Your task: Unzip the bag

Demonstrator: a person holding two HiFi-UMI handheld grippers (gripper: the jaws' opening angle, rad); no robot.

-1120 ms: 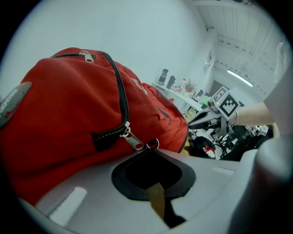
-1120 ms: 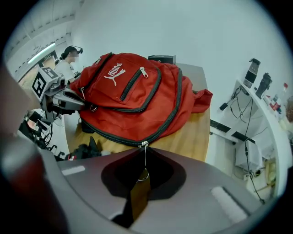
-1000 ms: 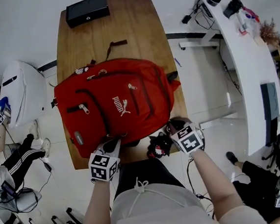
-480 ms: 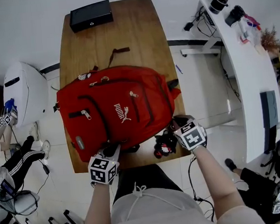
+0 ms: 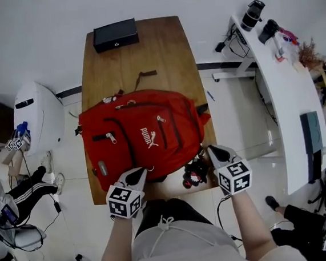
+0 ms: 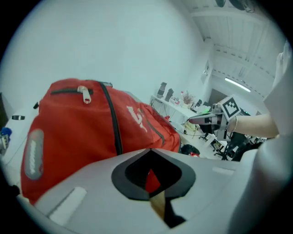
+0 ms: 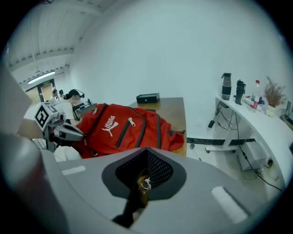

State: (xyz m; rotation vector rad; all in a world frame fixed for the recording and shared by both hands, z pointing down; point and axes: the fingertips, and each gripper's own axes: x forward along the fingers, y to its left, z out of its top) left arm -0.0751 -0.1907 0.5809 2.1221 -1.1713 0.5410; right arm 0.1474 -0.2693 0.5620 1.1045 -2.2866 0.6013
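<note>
Head view: red fabric backpack (image 5: 146, 137) lies on the brown wooden surface (image 5: 143, 48). Our left tool (image 5: 141, 170) pinches its edge; our right tool (image 5: 209, 149) clenches a small silver zip pull (image 7: 144, 183). Next, we think we must pull it along.

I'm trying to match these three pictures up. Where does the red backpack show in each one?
Head view: the red backpack lies in the middle of the picture, on the wooden table.
Left gripper view: it fills the left and centre, seen close up from the side.
Right gripper view: it sits left of centre, further off.
Shared landmark: the white logo on its front shows in all three.
</note>
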